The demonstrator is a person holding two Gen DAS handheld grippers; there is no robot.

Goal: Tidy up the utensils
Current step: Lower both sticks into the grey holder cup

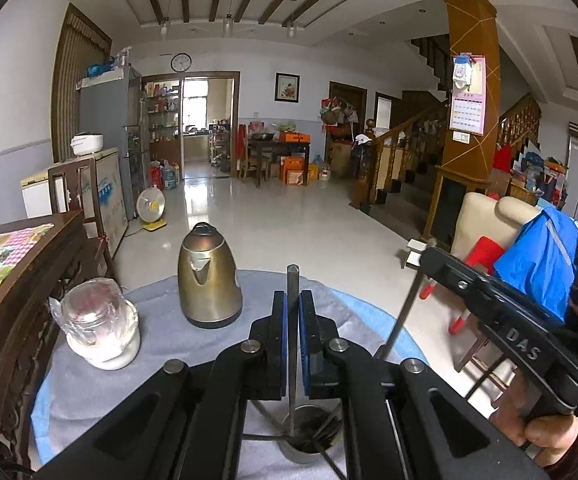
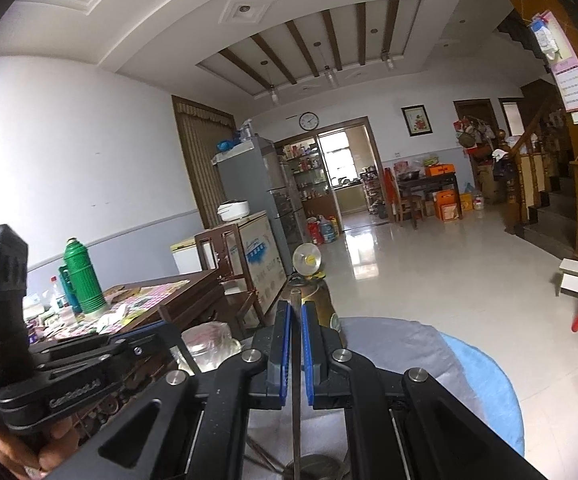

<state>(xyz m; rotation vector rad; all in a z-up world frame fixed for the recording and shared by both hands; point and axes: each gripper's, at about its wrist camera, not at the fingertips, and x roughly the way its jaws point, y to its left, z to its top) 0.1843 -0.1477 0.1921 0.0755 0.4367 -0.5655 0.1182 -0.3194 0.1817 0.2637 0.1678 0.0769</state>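
Closest in: left gripper, black arms and blue pads filling the lower part of its own view, jaws all but shut and pinched on a thin metal stick. Stick upright, top end poking above the fingertips, lower end reaching down into a steel cup right under the gripper.

Right gripper just beside it, to its right, gripped by a hand; jaws likewise nearly closed, clamped on a second metal stick. Second stick running up between the pads, lower end down towards the same cup at the bottom edge of the right wrist view.

Under both: round table draped in a grey cloth over a blue one.

Further back on the cloth: bronze-coloured kettle, upright, well apart from the cup. Left of the kettle and near the table's edge: glass jar wrapped in clear plastic.

Inside the cup: a few more thin dark utensils leaning against the rim, kind not clear.
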